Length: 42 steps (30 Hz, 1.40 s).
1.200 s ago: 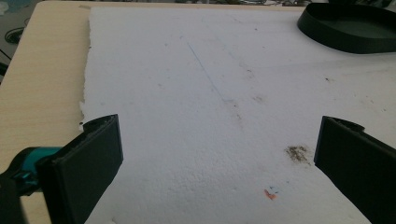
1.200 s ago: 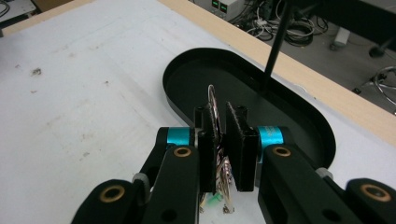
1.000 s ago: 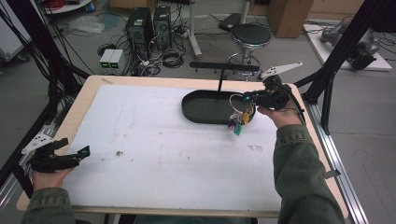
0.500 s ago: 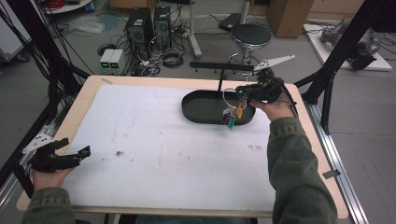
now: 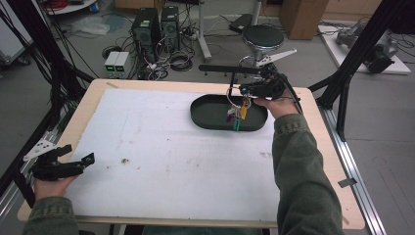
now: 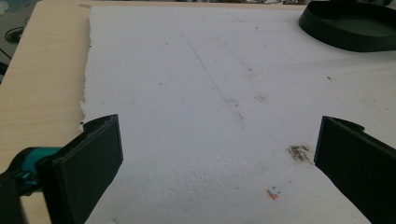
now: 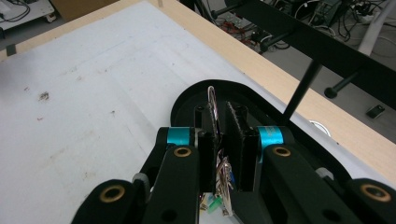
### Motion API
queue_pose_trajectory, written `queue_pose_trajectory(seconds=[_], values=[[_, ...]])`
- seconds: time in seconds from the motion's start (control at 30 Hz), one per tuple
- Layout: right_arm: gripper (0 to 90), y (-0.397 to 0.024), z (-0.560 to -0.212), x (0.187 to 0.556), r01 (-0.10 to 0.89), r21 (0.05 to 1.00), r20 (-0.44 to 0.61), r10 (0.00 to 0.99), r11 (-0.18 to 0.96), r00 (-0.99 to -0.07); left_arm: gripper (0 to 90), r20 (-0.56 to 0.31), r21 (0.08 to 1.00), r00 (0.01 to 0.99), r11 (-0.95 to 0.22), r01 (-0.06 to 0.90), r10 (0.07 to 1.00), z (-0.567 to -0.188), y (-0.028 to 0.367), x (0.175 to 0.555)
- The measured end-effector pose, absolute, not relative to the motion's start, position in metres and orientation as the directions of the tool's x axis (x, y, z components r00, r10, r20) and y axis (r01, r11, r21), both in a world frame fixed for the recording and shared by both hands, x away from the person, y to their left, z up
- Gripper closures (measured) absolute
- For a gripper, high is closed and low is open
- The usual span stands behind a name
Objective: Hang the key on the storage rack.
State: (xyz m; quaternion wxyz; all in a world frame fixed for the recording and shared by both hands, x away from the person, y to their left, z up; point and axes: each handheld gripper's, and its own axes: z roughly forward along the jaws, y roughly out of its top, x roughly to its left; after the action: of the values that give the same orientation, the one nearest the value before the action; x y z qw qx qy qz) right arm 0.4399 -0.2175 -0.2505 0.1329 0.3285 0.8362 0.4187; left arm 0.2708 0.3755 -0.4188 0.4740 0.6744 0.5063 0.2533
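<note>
L gripper (image 5: 73, 164) rested at the near-left table corner, held by the left hand (image 5: 49, 186), jaws spread wide w/ nothing between them; in the left gripper view its pads (image 6: 86, 165) framed bare white foam sheet (image 6: 210, 93). R gripper (image 5: 244, 91) was farther off, at the far-right side of the table (image 5: 313, 127), above the black oval tray (image 5: 210, 115). Its jaws were closed on the key ring (image 7: 212, 109); pads (image 7: 238, 140) pinched the ring between them. The key bunch (image 5: 237, 112) w/ coloured tags hung below the jaws, over the tray's right half. Beyond the tray stood a black bar stand (image 5: 230, 71).
</note>
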Motion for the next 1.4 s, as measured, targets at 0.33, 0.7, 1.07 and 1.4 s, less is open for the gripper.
queue_pose_trajectory(seconds=[0.33,0.7,1.07,1.4], values=[[83.1,-0.208,-0.251,0.461,0.44,0.796,0.073,0.656,0.415,-0.751,1.7,-0.127,0.892,0.364,-0.054,0.448,0.923,-0.419,0.374,0.272],[83.2,-0.199,-0.249,0.487,0.464,0.8,0.105,0.672,0.382,-0.733,1.7,-0.131,0.893,0.363,-0.049,0.447,0.923,-0.419,0.375,0.271],[83.1,-0.203,-0.244,0.507,0.498,0.799,0.133,0.708,0.338,-0.693,1.7,-0.136,0.896,0.36,-0.041,0.443,0.923,-0.419,0.376,0.27],[83.2,-0.206,-0.256,0.522,0.521,0.797,0.159,0.726,0.305,-0.669,1.7,-0.136,0.896,0.361,-0.041,0.443,0.923,-0.419,0.376,0.27]])
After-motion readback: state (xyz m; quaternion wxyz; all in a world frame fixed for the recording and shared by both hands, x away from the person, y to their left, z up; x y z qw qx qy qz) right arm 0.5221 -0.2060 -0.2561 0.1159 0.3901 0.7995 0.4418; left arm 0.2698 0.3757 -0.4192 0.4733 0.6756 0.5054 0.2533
